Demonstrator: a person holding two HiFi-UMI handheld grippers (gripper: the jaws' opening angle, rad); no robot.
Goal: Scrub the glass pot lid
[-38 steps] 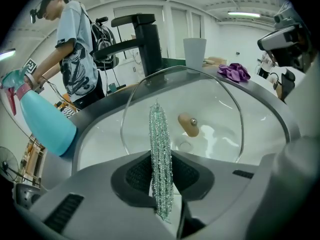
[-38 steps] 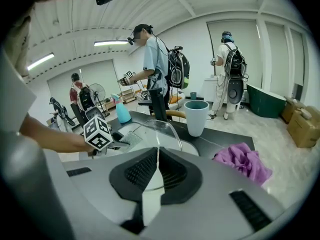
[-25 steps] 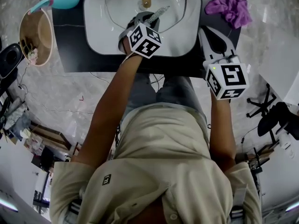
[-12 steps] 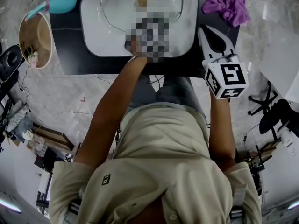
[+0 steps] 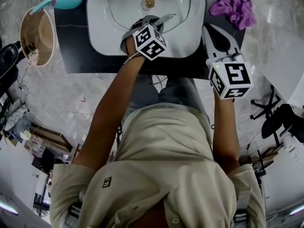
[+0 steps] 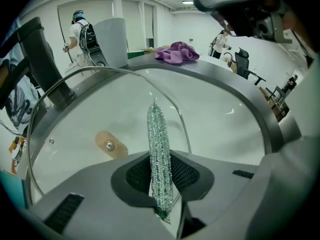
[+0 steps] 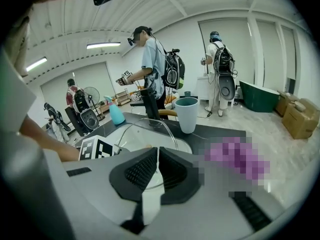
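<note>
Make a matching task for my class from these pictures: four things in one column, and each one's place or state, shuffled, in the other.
Column one
1. glass pot lid
2. glittery scrubber
3. purple cloth
4. right gripper

Column two
A. on the dark table, beside the white tray
B. jaws together, nothing between them
C. lying in the white tray
D. clamped in the left gripper

Pairs: 1-C, 2-D, 3-A, 4-B
</note>
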